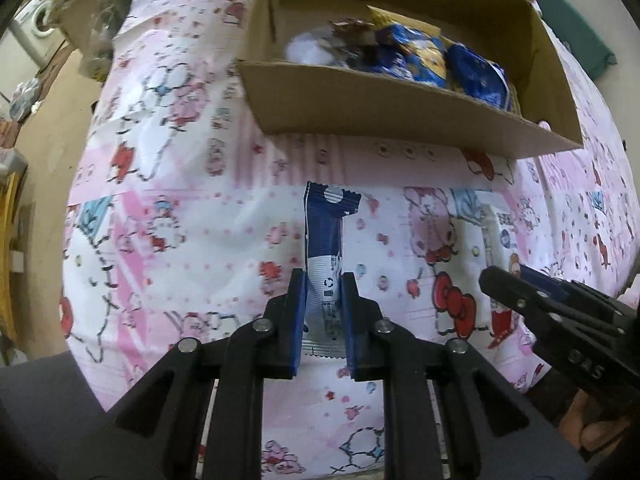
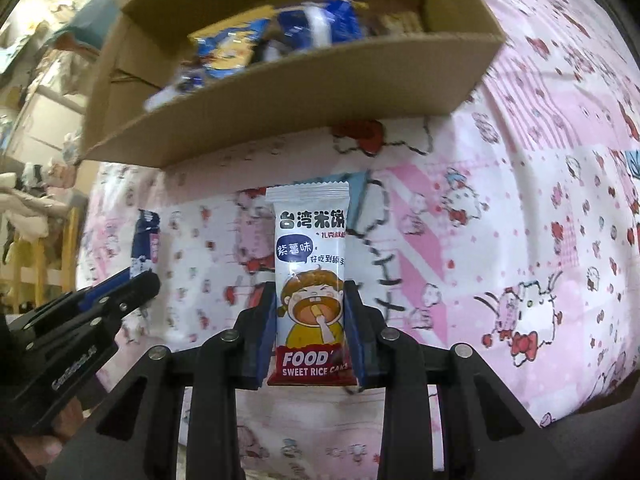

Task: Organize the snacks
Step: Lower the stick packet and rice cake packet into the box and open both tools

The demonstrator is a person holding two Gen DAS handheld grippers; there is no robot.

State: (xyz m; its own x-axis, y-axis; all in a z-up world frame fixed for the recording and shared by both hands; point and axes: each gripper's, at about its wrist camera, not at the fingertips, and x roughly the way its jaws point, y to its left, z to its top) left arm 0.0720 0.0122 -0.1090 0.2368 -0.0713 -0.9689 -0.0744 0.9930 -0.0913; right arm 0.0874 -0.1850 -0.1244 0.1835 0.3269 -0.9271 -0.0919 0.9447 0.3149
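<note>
My left gripper (image 1: 323, 280) is shut on a blue and white snack packet (image 1: 325, 248), held above the pink cartoon bedsheet. My right gripper (image 2: 310, 292) is shut on a white sweet rice cake packet (image 2: 310, 276) with a cartoon child on it. A cardboard box (image 1: 384, 108) lies ahead of both grippers, holding several blue, yellow and white snack packets (image 1: 420, 60). The box also shows in the right wrist view (image 2: 280, 92). The right gripper shows at the right of the left wrist view (image 1: 520, 292); the left gripper and its packet (image 2: 146, 240) show at the left of the right wrist view.
The pink patterned sheet (image 1: 180, 200) covers the whole surface under the box. A washing machine (image 1: 36, 24) and clutter stand beyond the bed's left edge. Shelves with piled cloth (image 2: 32, 200) stand to the left in the right wrist view.
</note>
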